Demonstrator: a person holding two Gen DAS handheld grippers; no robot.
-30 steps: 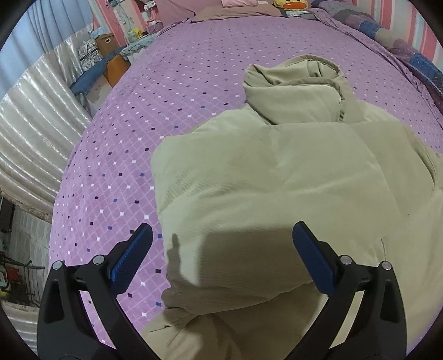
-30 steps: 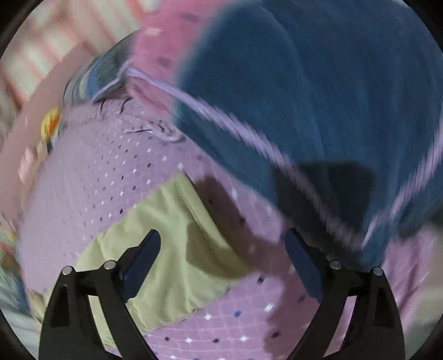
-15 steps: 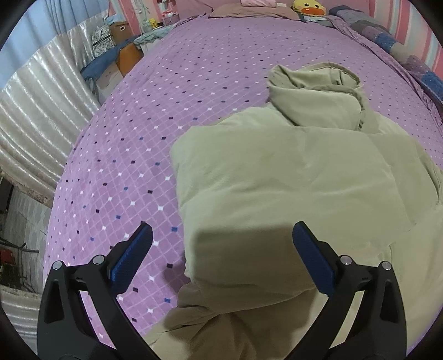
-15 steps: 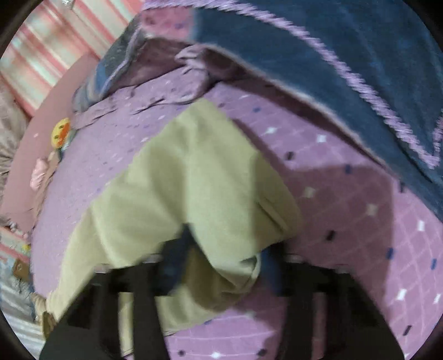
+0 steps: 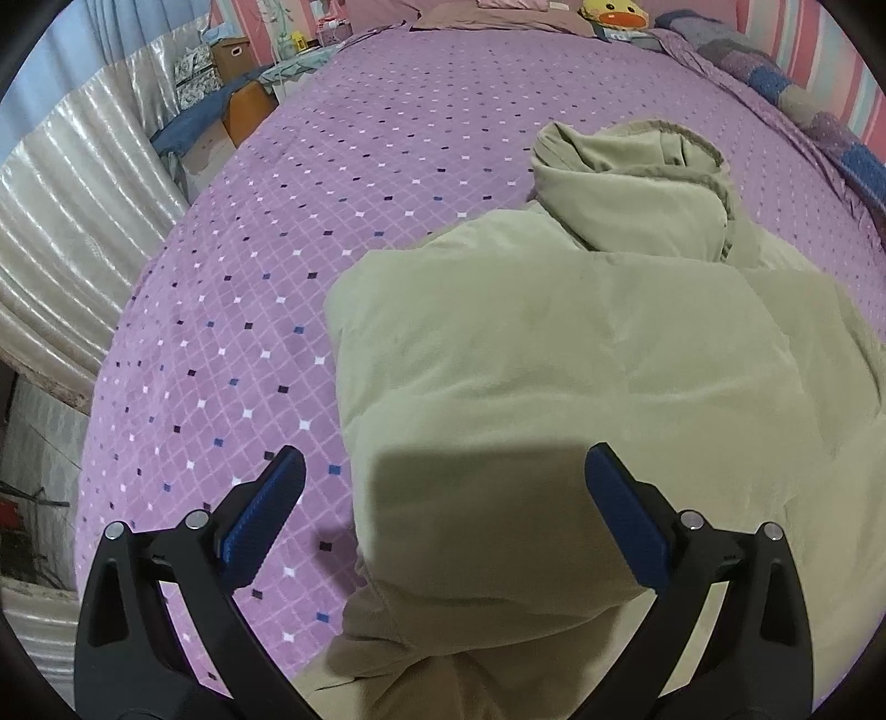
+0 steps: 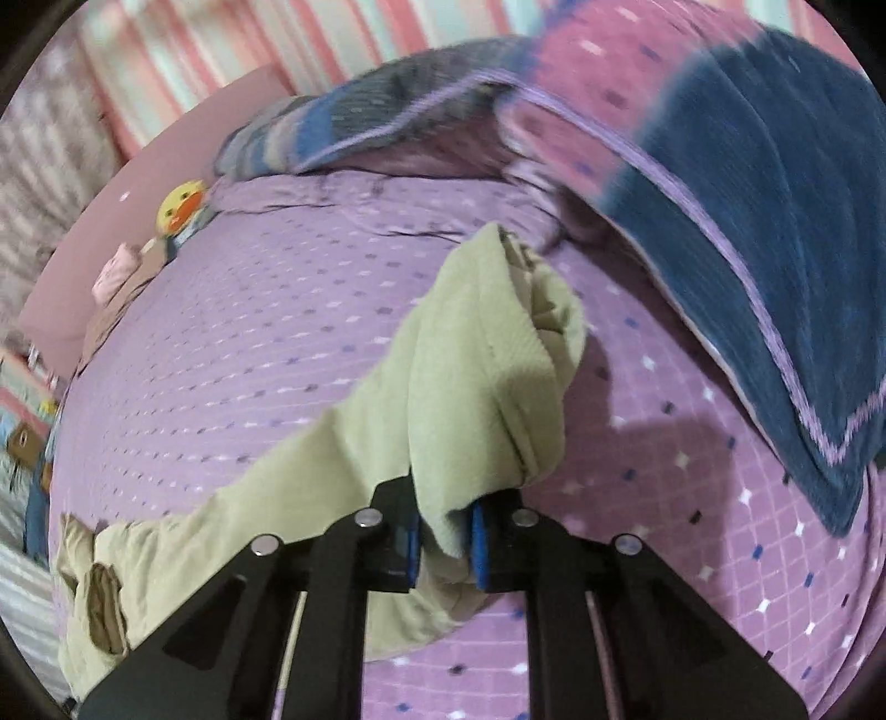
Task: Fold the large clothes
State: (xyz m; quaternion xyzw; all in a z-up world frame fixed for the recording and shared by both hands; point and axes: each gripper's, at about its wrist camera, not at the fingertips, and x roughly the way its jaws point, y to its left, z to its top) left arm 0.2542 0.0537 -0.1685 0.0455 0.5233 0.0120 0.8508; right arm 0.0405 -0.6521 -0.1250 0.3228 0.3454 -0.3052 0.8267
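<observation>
Olive garment [image 5: 554, 354], large, soft, bulky: spread on bed [image 5: 343, 183].
Cuffed end pinched in right tool [image 6: 446, 545]; left tool [image 5: 443, 501] held spread above a folded edge; limp, best gripped at hems.

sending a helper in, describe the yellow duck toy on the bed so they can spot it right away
Start at the big purple bedspread with the small diamond pattern and follow it to the far end, away from the olive garment. There, beside the pink pillows, sits the duck toy. It is the only bright yellow thing with an orange beak.
</observation>
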